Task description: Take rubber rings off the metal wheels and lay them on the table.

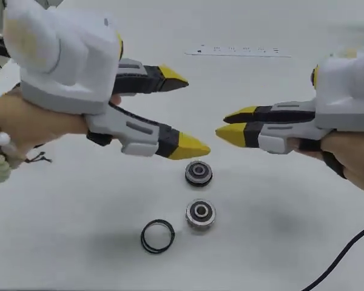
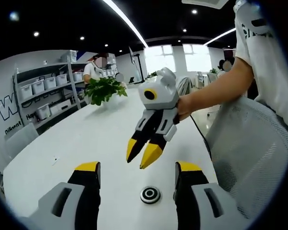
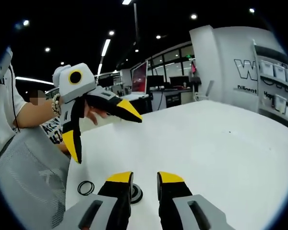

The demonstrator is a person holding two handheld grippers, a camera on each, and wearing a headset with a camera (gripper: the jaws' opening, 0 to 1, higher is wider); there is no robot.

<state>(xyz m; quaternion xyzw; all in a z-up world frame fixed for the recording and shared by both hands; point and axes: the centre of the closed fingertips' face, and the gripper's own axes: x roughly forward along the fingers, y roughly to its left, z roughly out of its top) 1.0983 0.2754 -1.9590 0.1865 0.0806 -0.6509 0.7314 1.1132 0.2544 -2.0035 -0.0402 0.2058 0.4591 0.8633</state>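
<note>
The left hand-held gripper [image 1: 185, 112] gapes wide, the right hand-held gripper [image 1: 225, 124] is barely parted — both empty. A black rubber ring [image 1: 157, 236] lies at eight o'clock of the nearer round metal wheel [image 1: 200, 213].

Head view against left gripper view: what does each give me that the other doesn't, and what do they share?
The head view gives the far wheel and the near wheel together, plus a loose rubber ring lying flat beside the near one. The left gripper view gives the room behind: a plant, shelves and a mesh chair. Shared: the white table, the left tool wide open, the right tool with jaws nearly together and empty, and one of the wheels.
</note>
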